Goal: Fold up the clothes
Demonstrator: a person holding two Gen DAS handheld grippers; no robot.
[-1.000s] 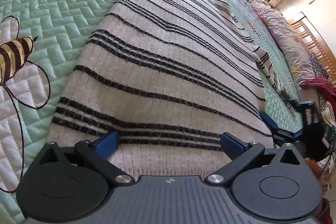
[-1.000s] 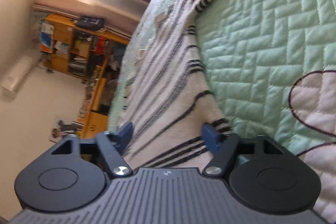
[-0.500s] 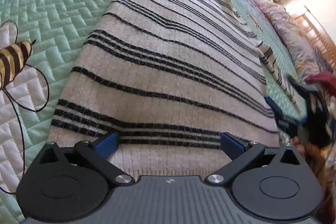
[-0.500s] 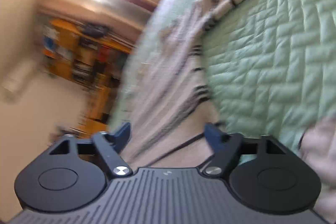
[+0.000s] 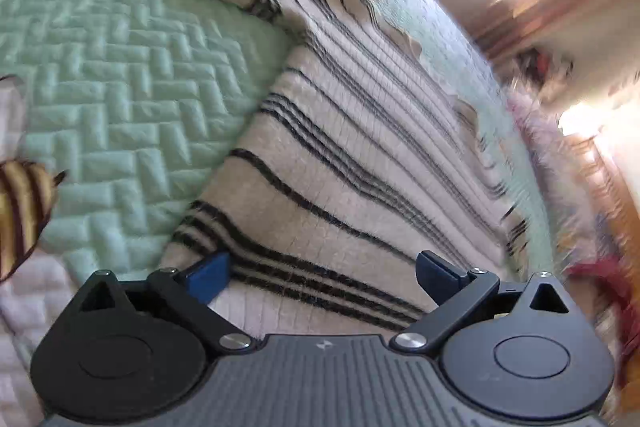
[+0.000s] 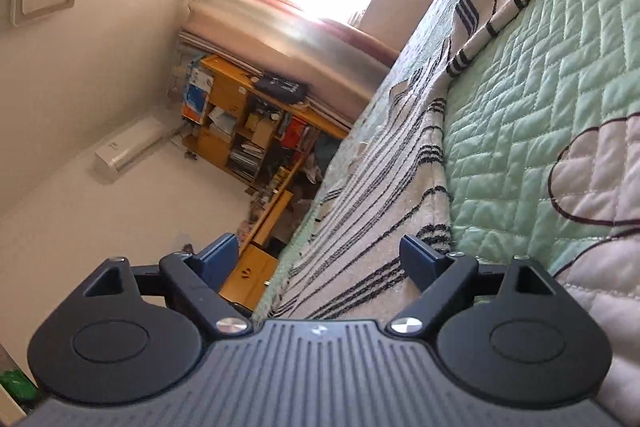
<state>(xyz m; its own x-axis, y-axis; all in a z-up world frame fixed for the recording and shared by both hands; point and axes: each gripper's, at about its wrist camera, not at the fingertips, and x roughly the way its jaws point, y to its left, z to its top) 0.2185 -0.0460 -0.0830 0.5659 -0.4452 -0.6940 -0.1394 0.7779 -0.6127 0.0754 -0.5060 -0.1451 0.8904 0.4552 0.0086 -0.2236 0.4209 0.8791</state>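
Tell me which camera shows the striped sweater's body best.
The left wrist view: the striped sweater fills the centre, seen from above, stripes readable across its body, with a sleeve stretched over the green quilt. The right wrist view catches it only edge-on, as a narrow foreshortened strip along the bed's side.

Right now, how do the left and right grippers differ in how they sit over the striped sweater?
The left gripper sits level, its fingers spanning the hem of the striped sweater. The right gripper is rolled sideways at the sweater's side edge, one finger over cloth, the other out past the bed edge. Both are open, gripping nothing.
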